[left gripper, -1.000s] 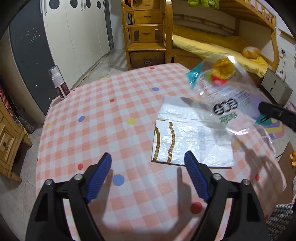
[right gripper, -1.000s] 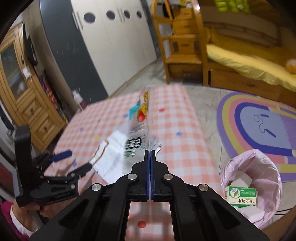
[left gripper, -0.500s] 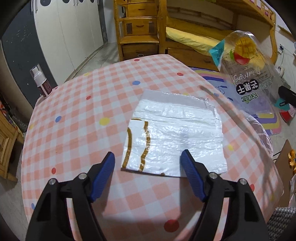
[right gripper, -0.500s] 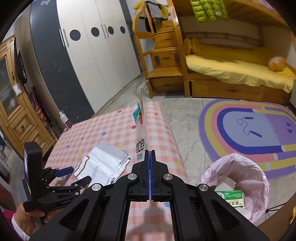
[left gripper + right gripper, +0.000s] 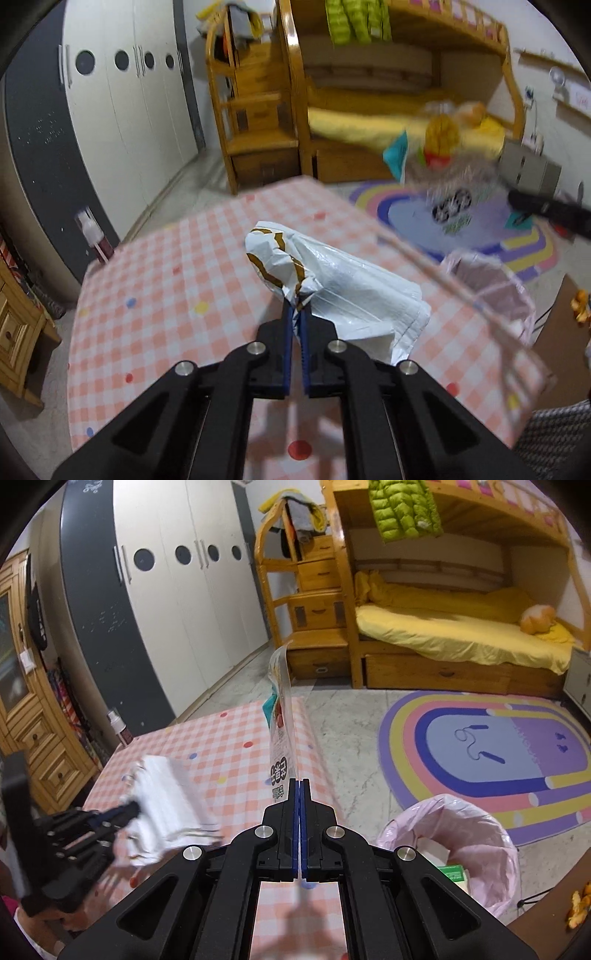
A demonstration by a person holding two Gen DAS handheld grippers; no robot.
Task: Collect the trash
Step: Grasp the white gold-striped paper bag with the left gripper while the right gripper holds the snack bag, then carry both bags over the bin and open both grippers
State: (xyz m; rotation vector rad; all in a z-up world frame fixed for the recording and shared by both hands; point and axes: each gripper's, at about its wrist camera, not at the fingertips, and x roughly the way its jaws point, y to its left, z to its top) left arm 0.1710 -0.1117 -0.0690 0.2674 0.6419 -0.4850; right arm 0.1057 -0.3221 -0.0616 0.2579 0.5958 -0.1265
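Observation:
My left gripper [image 5: 296, 314] is shut on a white plastic bag with brown lines [image 5: 332, 280] and lifts it off the checked table [image 5: 166, 295]. The bag also shows blurred in the right wrist view [image 5: 166, 797], with the left gripper [image 5: 125, 810] at its near edge. My right gripper [image 5: 299, 786] is shut on a clear snack wrapper with mango print [image 5: 282, 716], held upright at the table's right edge. The wrapper shows blurred in the left wrist view [image 5: 439, 173]. A bin with a pink liner [image 5: 454, 845] stands on the floor to the right, with cartons inside.
A small spray bottle [image 5: 94, 236] stands at the table's far left corner. A colourful oval rug [image 5: 491, 753] lies on the floor beyond the bin. A wooden bunk bed [image 5: 443, 635], stair drawers and white wardrobes line the far walls. A wooden cabinet [image 5: 40, 738] stands left.
My left gripper closed on the white bag and raised it from the table, crumpling it. My right gripper carried the wrapper further right, closer to the bin.

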